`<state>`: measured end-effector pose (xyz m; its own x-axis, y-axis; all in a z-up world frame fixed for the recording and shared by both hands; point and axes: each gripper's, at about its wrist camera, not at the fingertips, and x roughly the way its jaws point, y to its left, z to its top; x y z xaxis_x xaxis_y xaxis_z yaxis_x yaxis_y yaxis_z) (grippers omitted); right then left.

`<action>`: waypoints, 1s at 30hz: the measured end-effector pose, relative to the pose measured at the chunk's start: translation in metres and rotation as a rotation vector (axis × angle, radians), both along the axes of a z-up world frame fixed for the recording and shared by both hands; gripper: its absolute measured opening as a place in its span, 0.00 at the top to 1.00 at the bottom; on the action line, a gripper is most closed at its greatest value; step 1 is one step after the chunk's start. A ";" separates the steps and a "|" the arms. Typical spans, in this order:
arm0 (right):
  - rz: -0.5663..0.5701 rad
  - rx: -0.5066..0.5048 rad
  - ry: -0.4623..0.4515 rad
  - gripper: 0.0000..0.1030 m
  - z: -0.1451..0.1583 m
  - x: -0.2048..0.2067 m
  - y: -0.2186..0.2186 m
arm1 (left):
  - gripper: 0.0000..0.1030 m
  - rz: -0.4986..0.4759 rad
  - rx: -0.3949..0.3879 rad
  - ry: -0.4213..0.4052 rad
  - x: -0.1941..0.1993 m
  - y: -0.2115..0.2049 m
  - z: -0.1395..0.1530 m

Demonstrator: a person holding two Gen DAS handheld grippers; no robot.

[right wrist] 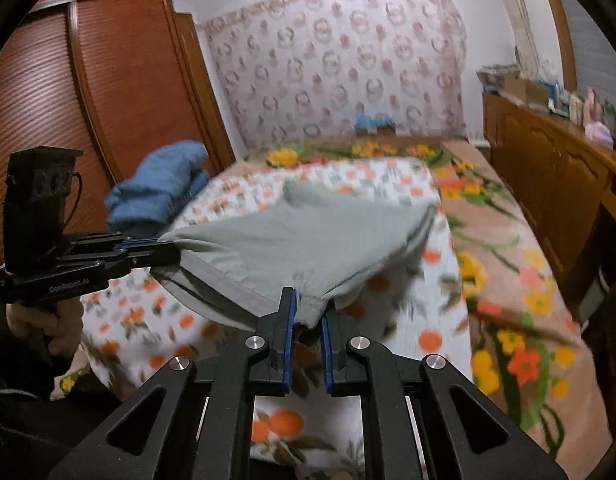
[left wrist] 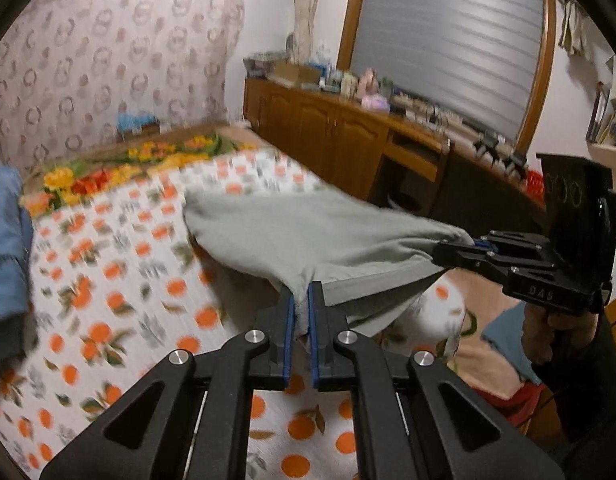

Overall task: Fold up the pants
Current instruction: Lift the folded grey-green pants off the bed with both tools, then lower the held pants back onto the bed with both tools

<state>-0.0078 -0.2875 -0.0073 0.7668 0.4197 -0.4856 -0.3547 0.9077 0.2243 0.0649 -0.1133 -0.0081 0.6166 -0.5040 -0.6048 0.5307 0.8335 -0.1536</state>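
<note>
Both claws, the left gripper [left wrist: 302,300] and right gripper [right wrist: 308,308], are clamped on the grey-green pants [left wrist: 308,228], lifted above the orange-print bedspread [left wrist: 128,280].

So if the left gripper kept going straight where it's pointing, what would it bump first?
The grey-green pants it already pinches; the left gripper points into them. Beyond lies the orange-print sheet, though depth is unclear.

My work surface is a bed [right wrist: 520,280] under a peach blanket with yellow and orange flowers [left wrist: 108,164]. Over that lies a white cloth printed with oranges and green leaves [left wrist: 120,280], which bears the far end of the pale grey-green fabric pants [left wrist: 292,232]. A heap of blue towelling [right wrist: 164,188] sits at the cloth's left edge.
</note>
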 end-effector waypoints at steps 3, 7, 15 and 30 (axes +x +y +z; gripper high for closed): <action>0.015 -0.008 -0.063 0.90 0.025 -0.004 0.004 | 0.93 0.019 -0.018 -0.061 -0.002 0.009 0.028; 0.041 -0.014 -0.146 0.90 0.055 -0.015 0.008 | 0.93 0.044 -0.032 -0.132 -0.007 0.019 0.061; 0.095 -0.043 -0.285 0.90 0.107 -0.029 0.026 | 0.93 0.098 -0.047 -0.257 -0.018 0.048 0.117; 0.163 -0.080 -0.278 0.90 0.130 0.112 0.053 | 0.93 0.266 -0.008 -0.289 0.097 0.091 0.130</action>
